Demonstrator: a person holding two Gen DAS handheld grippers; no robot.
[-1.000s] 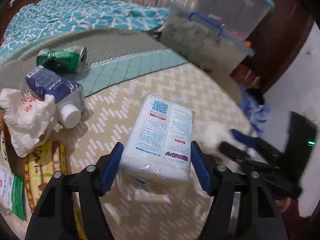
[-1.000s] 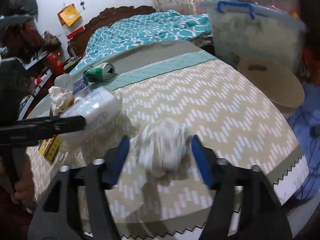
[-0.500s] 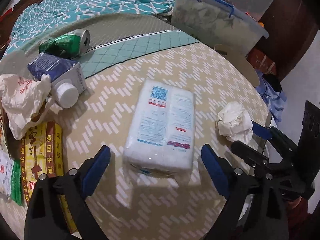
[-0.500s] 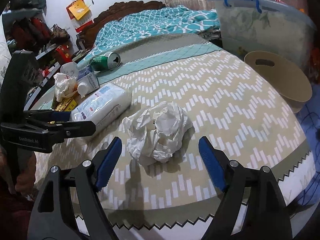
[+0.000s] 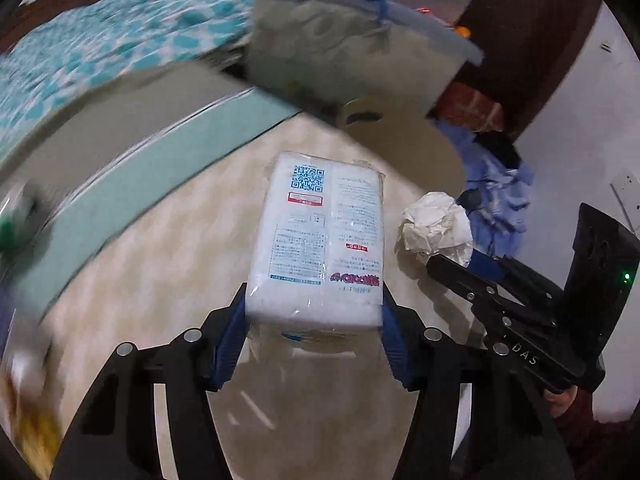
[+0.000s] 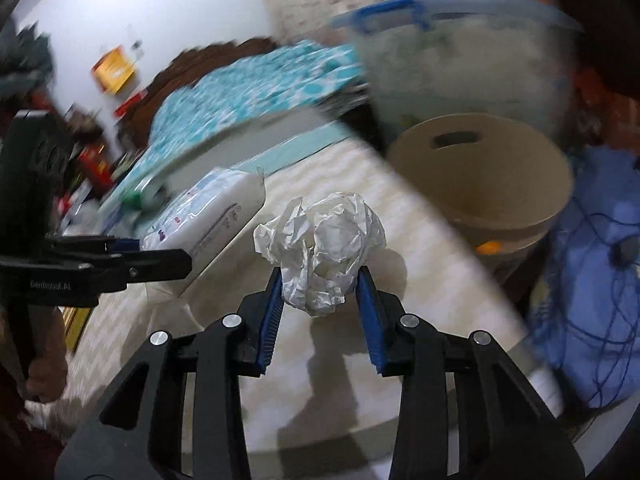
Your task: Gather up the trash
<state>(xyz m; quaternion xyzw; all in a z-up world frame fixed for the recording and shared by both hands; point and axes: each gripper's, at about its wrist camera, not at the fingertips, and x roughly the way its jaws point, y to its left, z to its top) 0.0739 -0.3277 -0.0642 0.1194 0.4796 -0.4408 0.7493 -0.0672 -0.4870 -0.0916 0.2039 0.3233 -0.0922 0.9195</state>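
A: Left wrist view first. What has the left hand-held gripper (image 5: pixel 314 342) got?

B: Its jaws have just been closing, and both blue pads now press the sides of the white tissue pack (image 5: pixel 320 236), at its near end. The pack looks lifted off the bed (image 5: pixel 160 280), though blur makes that hard to confirm. Just right of it, the crumpled paper ball (image 5: pixel 436 228) sits at the tips of the right hand-held gripper (image 5: pixel 468 258).

A: And the right wrist view?

B: The right hand-held gripper (image 6: pixel 320 304) has also just been closing; it is clamped on the crumpled paper ball (image 6: pixel 322 250), pads squeezing its lower half. The tissue pack (image 6: pixel 208 216) is to the left in the other gripper. Beyond the bed edge stands a tan bin (image 6: pixel 480 176), mouth towards us, in front of a clear storage box (image 6: pixel 460 56).

A: So which step?

B: I'd judge both pieces are picked up and being carried. Next, each has to reach over the bin's mouth before the jaws let go. The paper is light and only nipped low, so it could slip.
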